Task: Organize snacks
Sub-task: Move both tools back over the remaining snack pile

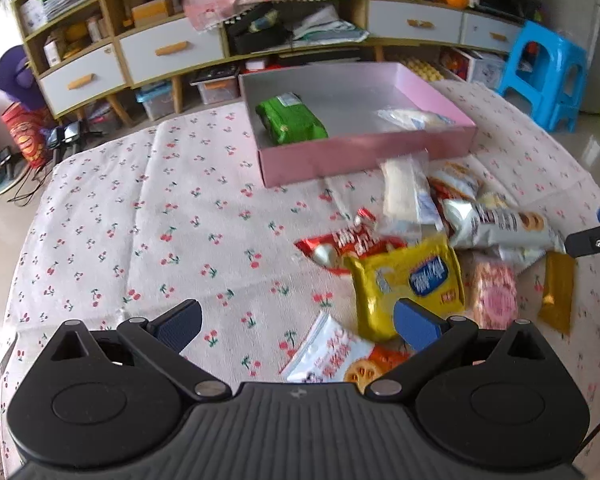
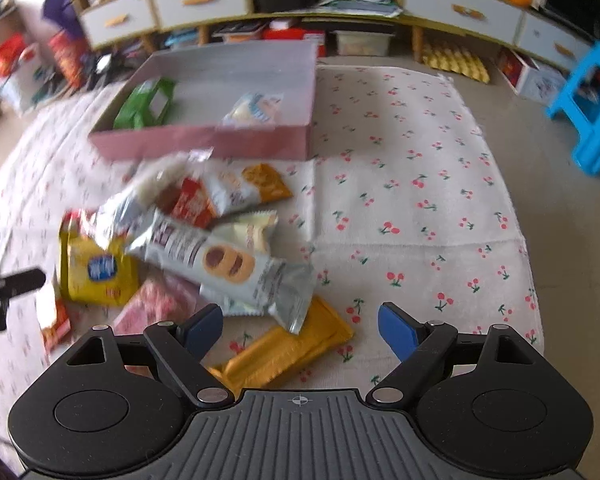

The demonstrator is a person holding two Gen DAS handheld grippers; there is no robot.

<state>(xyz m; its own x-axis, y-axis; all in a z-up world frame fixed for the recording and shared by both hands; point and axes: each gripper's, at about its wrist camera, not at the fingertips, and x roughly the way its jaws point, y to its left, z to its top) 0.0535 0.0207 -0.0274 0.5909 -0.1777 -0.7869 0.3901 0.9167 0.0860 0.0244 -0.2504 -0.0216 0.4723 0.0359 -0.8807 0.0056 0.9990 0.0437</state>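
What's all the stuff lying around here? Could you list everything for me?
pink box: one, pink outside, grey inside, far side of the cloth
green snack pack: one, green, inside the box, left part
clear-wrapped white snack: one, white, inside the box, right part
yellow snack bag: one, yellow with blue label, in the pile before the box
silver cookie pack: one, silver, on top of the pile
orange-yellow flat pack: one, near edge of the pile
cherry-print cloth: one, white with red cherries, under everything
blue stool: one, blue, on the floor
left gripper: one, black with blue pads, open
right gripper: one, same, open
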